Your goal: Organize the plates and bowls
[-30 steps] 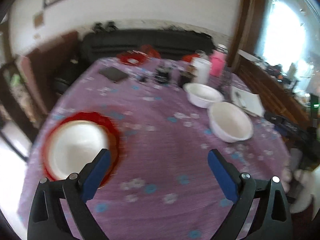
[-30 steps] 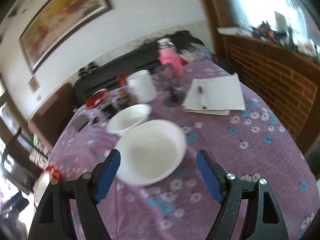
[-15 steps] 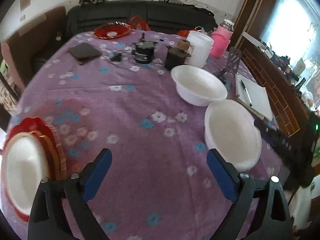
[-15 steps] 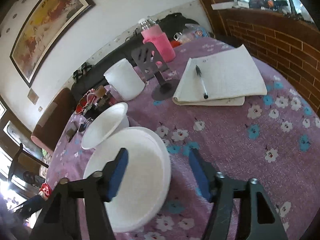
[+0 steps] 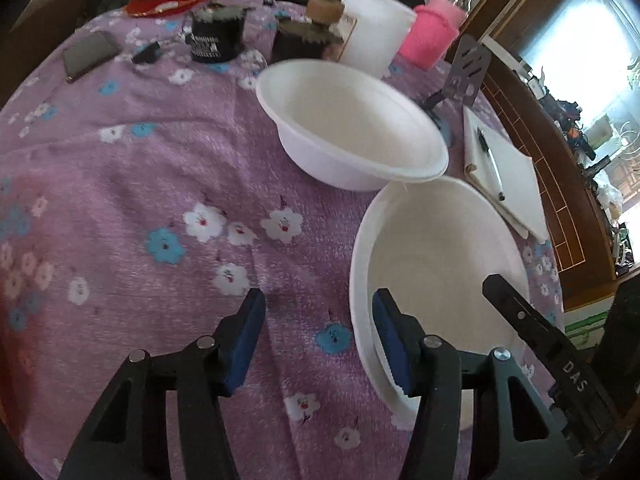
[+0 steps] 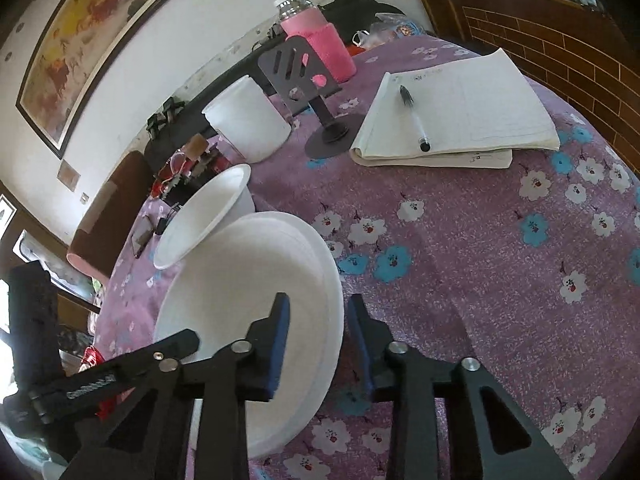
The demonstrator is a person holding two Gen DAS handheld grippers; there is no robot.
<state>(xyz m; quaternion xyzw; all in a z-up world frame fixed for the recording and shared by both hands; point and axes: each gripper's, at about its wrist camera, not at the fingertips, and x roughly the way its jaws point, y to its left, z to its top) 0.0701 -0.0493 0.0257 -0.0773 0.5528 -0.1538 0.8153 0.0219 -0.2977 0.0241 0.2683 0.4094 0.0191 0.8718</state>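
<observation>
White and thin, the big bowl [image 6: 248,300] on the purple cloth [image 6: 480,260] looks light and bendy, so its rim is the best hold; both grippers, left [image 5: 318,340] and right [image 6: 318,344], have been closing around that rim, not yet pinching.
</observation>
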